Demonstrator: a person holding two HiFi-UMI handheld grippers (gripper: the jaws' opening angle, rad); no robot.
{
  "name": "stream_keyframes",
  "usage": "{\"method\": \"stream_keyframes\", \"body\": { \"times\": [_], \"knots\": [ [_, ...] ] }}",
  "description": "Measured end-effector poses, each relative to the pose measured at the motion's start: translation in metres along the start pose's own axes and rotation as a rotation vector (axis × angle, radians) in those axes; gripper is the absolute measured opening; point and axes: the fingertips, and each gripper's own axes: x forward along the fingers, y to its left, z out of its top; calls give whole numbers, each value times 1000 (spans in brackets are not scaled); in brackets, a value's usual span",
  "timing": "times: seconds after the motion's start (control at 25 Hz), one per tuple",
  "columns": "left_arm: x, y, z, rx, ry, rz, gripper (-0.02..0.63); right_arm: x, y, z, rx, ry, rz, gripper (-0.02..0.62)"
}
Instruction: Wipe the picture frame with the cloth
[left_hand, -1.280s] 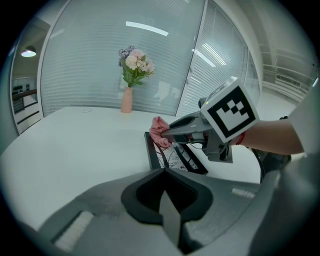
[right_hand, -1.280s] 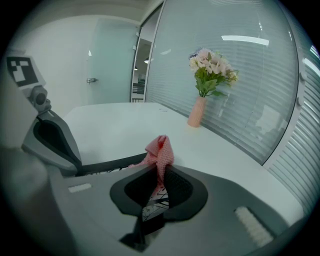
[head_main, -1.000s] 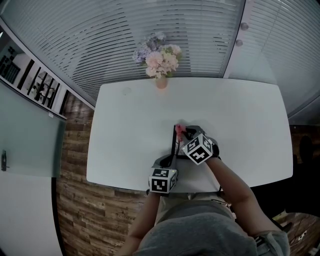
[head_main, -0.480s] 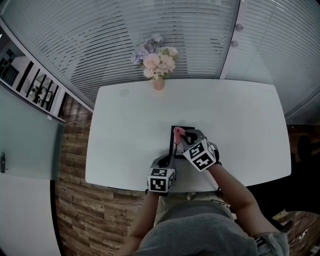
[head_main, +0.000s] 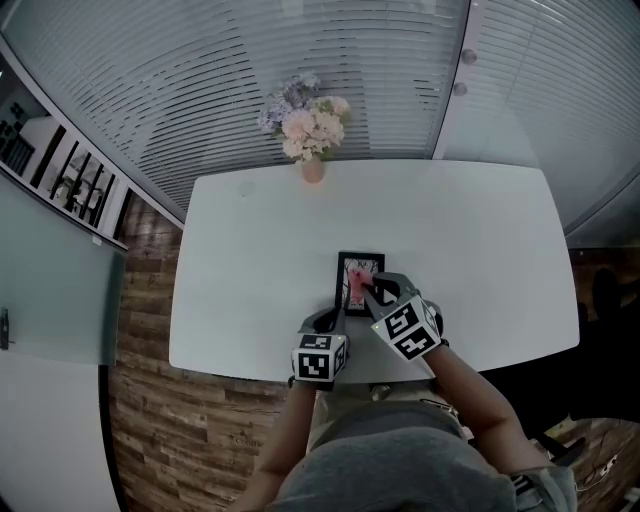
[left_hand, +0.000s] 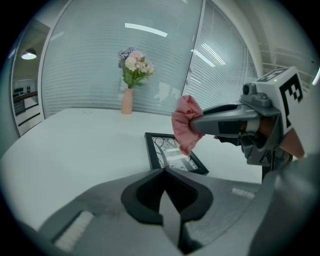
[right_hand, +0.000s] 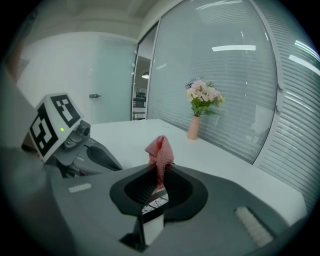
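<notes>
A black picture frame (head_main: 362, 265) lies flat near the white table's (head_main: 250, 260) front edge. The right gripper (head_main: 368, 291) pinches a pink cloth (left_hand: 186, 124) over it. The left gripper (head_main: 331, 319), clenched on nothing, sits just beside it. Unbraced, the frame could slide during wiping.

My right gripper (right_hand: 159, 172): jaws clamped on the pink cloth (right_hand: 160, 150).
The cloth stands upright past my jaw tips. A strip of the picture frame (right_hand: 152, 204) shows beneath them. A flower vase (right_hand: 193, 128) stands far back on the white bench (right_hand: 227, 162).
</notes>
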Motion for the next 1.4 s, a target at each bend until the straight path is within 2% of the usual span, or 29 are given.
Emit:
{"method": "stream_keyframes", "body": {
  "times": [0.24, 0.8, 1.4],
  "knots": [
    [1, 0, 0, 4, -3, 3, 5, -15, 8, -10, -14, 20, 3, 43],
    [0, 0, 0, 10, -2, 6, 5, -11, 18, -63, -4, 130, 1, 43],
    [0, -1, 0, 16, 1, 5, 3, -1, 10, -72, -41, 168, -3, 43]
  ]
}}
